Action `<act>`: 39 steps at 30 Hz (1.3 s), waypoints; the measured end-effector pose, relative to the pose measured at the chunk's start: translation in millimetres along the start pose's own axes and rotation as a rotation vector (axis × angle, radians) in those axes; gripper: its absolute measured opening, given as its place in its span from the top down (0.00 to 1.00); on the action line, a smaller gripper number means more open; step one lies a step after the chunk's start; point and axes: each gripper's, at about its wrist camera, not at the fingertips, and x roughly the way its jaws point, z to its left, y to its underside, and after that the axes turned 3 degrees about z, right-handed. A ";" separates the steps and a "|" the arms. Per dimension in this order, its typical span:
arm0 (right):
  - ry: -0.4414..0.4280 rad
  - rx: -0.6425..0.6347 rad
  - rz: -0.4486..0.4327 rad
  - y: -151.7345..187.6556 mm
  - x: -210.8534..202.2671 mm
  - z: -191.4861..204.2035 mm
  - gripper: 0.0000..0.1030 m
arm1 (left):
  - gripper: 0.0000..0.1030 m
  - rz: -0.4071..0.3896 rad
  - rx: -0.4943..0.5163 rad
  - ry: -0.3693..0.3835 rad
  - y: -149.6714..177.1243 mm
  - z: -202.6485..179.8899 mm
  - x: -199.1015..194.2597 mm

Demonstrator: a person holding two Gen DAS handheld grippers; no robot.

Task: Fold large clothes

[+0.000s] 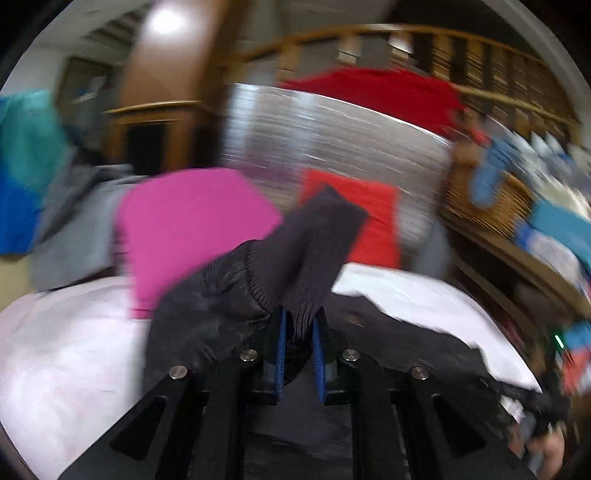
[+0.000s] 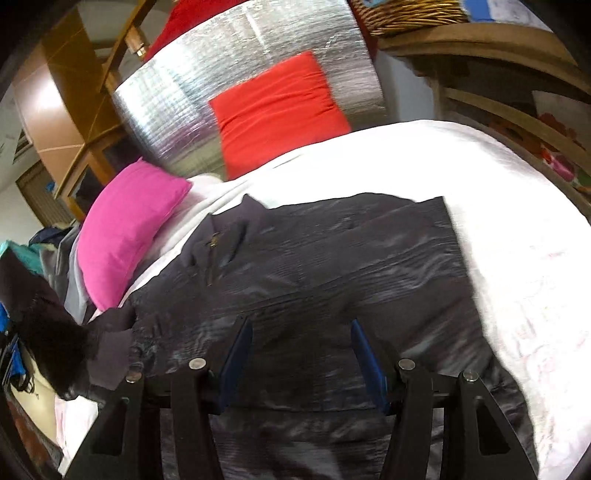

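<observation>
A dark shiny jacket (image 2: 332,266) lies spread on the white bed (image 2: 480,173). My left gripper (image 1: 300,328) is shut on the jacket's ribbed sleeve cuff (image 1: 317,236), which it holds lifted above the bed; the cuff sticks up past the blue pads (image 1: 281,347). The lifted sleeve also shows at the left edge of the right wrist view (image 2: 55,332). My right gripper (image 2: 301,332) is open and empty, hovering just over the jacket's body, with its blue pads (image 2: 369,362) wide apart.
A pink pillow (image 2: 129,229) and a red cushion (image 2: 277,114) lean at the head of the bed against a silver foil panel (image 2: 258,55). Wooden shelves with a wicker basket (image 2: 406,14) stand to the right. A pile of clothes (image 1: 33,177) lies on the left.
</observation>
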 end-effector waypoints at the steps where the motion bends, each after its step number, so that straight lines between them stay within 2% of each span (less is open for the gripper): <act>1: -0.003 0.009 0.000 -1.8 -1.1 -3.7 0.42 | 0.87 0.026 0.027 0.053 3.7 -13.7 5.1; 2: -0.008 0.024 0.001 -3.7 -2.8 -9.7 0.42 | 0.86 0.094 0.081 0.134 9.4 -34.9 18.7; 4: -0.016 0.045 0.003 -6.9 -5.2 -19.3 0.42 | 0.84 0.178 0.126 0.186 18.7 -59.6 32.8; 6: -0.048 0.083 0.015 -10.4 -6.5 -29.7 0.40 | 0.65 0.279 0.133 0.266 27.4 -71.4 47.8; 7: -0.088 0.116 0.028 -12.4 -6.1 -36.4 0.35 | 0.59 0.321 0.123 0.279 29.7 -71.0 52.5; 8: -0.123 0.141 0.038 -13.3 -5.3 -40.6 0.33 | 0.47 0.350 0.101 0.287 29.8 -65.3 55.1; 10: -0.217 0.199 0.079 -14.0 -0.3 -47.9 0.32 | 0.43 0.339 0.049 0.315 27.5 -49.6 48.2; 12: -0.302 0.249 0.119 -12.1 6.3 -50.5 0.32 | 0.34 0.335 -0.029 0.380 20.9 -25.6 41.8; 13: -0.343 0.268 0.153 -10.0 12.3 -48.9 0.32 | 0.32 0.332 -0.063 0.411 17.8 -15.2 38.7; 14: -0.364 0.277 0.178 -8.4 16.6 -47.0 0.32 | 0.30 0.321 -0.095 0.416 14.7 -2.4 34.8; 17: -0.385 0.277 0.205 -3.4 24.3 -36.7 0.32 | 0.28 0.302 -0.160 0.304 18.3 26.9 28.7; 20: -0.401 0.273 0.232 0.7 35.3 -26.3 0.32 | 0.28 0.314 -0.276 0.183 22.2 67.2 31.4; 23: -0.394 0.283 0.287 4.6 56.5 -16.3 0.32 | 0.28 0.326 -0.318 0.030 28.5 98.1 34.5; 26: -0.360 0.241 0.300 6.4 66.6 -0.9 0.33 | 0.28 0.371 -0.353 -0.036 37.8 114.2 42.4; 29: -0.345 0.166 0.325 11.1 71.2 23.3 0.50 | 0.28 0.430 -0.351 -0.080 49.4 122.4 53.8; 31: -0.323 0.109 0.323 15.6 71.5 34.9 0.81 | 0.28 0.473 -0.328 -0.121 58.2 118.2 65.4; 34: -0.295 0.051 0.251 15.5 59.2 46.5 0.88 | 0.28 0.488 -0.352 -0.119 61.3 120.2 70.2; 39: -0.301 0.025 0.065 5.0 22.4 50.3 0.91 | 0.28 0.485 -0.346 -0.109 61.0 117.8 67.4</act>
